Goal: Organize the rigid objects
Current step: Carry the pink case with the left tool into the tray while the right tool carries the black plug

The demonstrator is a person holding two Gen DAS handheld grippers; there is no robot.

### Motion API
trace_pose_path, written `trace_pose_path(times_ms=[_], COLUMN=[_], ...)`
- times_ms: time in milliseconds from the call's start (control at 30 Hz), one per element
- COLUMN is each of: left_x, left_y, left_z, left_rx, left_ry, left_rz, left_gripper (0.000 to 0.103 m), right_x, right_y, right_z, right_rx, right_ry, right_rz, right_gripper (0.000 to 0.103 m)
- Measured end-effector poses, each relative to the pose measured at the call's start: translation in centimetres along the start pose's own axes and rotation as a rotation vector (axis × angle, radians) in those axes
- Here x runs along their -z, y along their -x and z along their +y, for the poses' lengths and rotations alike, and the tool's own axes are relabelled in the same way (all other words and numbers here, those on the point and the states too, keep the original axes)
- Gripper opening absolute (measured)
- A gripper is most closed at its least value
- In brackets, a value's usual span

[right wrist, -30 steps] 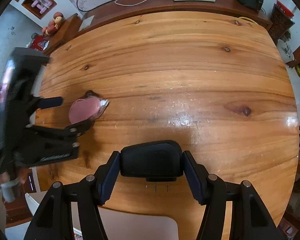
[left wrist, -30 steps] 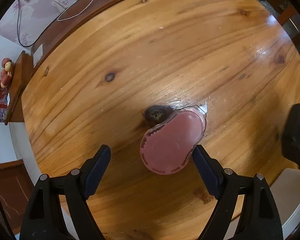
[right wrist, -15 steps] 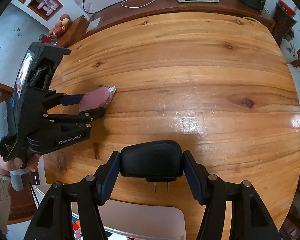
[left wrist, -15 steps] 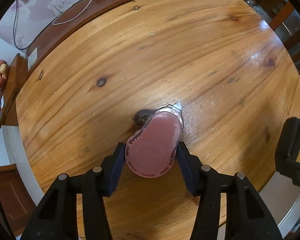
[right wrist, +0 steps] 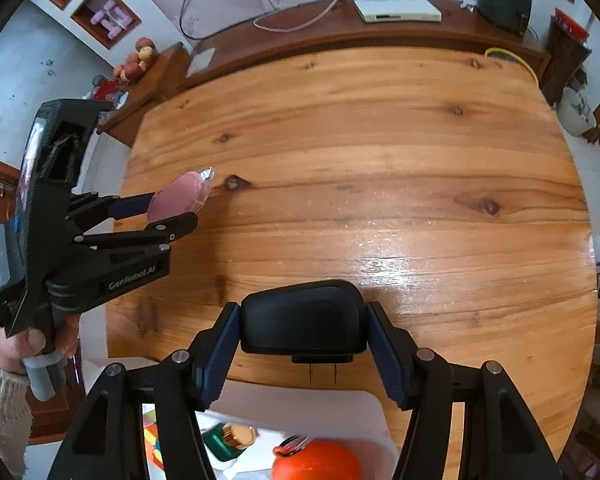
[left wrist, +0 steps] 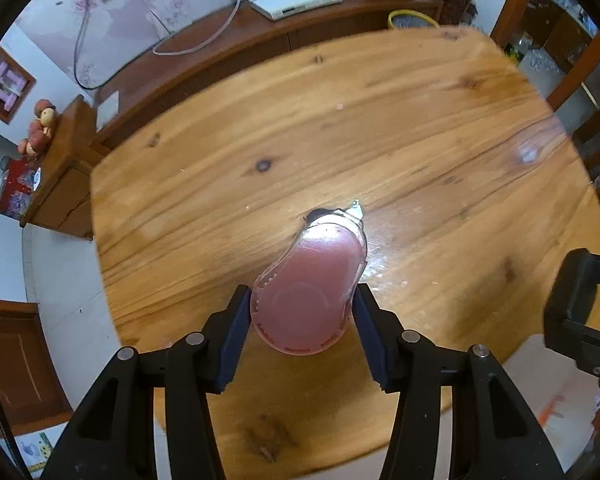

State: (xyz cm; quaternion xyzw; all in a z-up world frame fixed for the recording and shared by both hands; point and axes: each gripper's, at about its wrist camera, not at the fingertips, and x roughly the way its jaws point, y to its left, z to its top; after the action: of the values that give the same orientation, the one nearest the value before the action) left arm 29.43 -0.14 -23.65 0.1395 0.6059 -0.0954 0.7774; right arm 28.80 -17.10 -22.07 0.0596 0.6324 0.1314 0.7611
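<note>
Pink correction-tape dispenser (left wrist: 309, 300) clamped in left claw (left wrist: 302, 320), lifted off the table (left wrist: 380, 140). Black plug adapter (right wrist: 302, 322) gripped in right claw (right wrist: 302, 340), above white bin (right wrist: 364, 400) already holding several items. Both still to drop in, likely.

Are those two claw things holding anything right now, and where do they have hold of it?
Yes. The left gripper pinches the pink correction-tape dispenser by its flat sides at the wide rear end. The right gripper clamps the black plug adapter by its two side faces.

Bare tabletop (right wrist: 380, 152), unobstructed ahead
</note>
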Motion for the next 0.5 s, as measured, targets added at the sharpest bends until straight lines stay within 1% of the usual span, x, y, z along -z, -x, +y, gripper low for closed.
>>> trace_pose_path(times_ms=[67,100,133,233,367,500], left_x=[0.4,0.9,0.9,2.4,3.7,5.4], left_y=[1.6,3.0,3.6,7.2,9.9,12.5], left_z=[-0.2,-0.4,0.0,-0.5,0.1,-0.1], left_rx=[-0.003,-0.004,-0.004,-0.012,-0.017,-0.004], left_ry=[0.005,0.008,0.008,0.008,0.017,0.032], left_rz=[-0.020,-0.043,-0.054,-0.101,-0.133,-0.158], left_gripper=[0.055,0.055,0.055,0.055,0.055,0.055], right_x=[0.3,0.5,0.7,1.8,3.6,5.7], right_y=[1.1,1.9,2.5,4.7,7.4,9.9], right_z=[0.5,0.8,1.0,2.0,3.2,4.6], right_rx=[-0.001,-0.002,-0.004,-0.010,-0.012,0.010], right_ry=[0.008,0.013,0.017,0.033,0.055,0.082], right_rz=[-0.022,-0.037,-0.048,-0.084,-0.123,-0.171], right_gripper=[0.063,0.063,0.063,0.063,0.063,0.063])
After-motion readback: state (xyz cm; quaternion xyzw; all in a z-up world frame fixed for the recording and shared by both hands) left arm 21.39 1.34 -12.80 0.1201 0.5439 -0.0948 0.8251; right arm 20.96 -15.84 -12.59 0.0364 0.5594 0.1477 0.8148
